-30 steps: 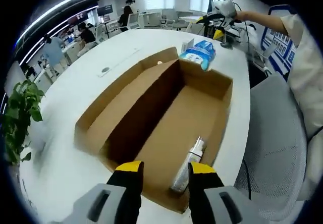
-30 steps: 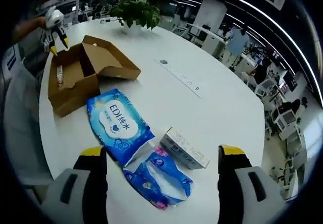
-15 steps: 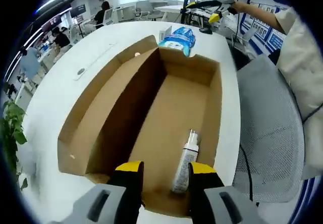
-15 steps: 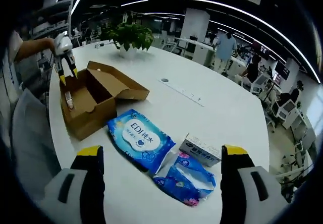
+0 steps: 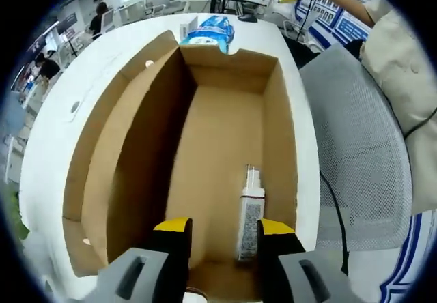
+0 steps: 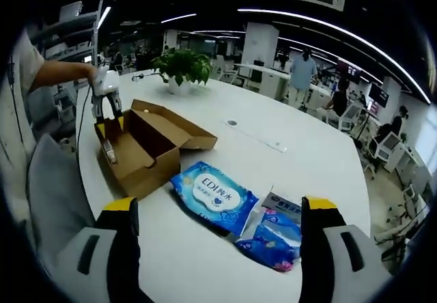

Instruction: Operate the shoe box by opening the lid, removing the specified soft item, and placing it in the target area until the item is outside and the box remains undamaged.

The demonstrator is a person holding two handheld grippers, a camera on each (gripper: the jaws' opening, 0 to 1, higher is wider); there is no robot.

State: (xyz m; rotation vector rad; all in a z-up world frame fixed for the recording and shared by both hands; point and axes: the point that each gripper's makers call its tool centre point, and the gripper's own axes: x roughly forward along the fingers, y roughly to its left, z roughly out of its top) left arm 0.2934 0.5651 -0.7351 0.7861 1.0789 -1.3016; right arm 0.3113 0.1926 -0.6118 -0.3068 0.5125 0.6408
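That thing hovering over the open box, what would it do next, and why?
Probably lower the left tool onto the bottle: the box is already open, the bottle lies alone on its floor just ahead, slightly right of the gap, and the jaws stand apart.

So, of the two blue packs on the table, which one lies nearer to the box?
The larger pack with the white oval label; it lies just beside the open box. The smaller flowered pack lies farther off, next to a small carton.
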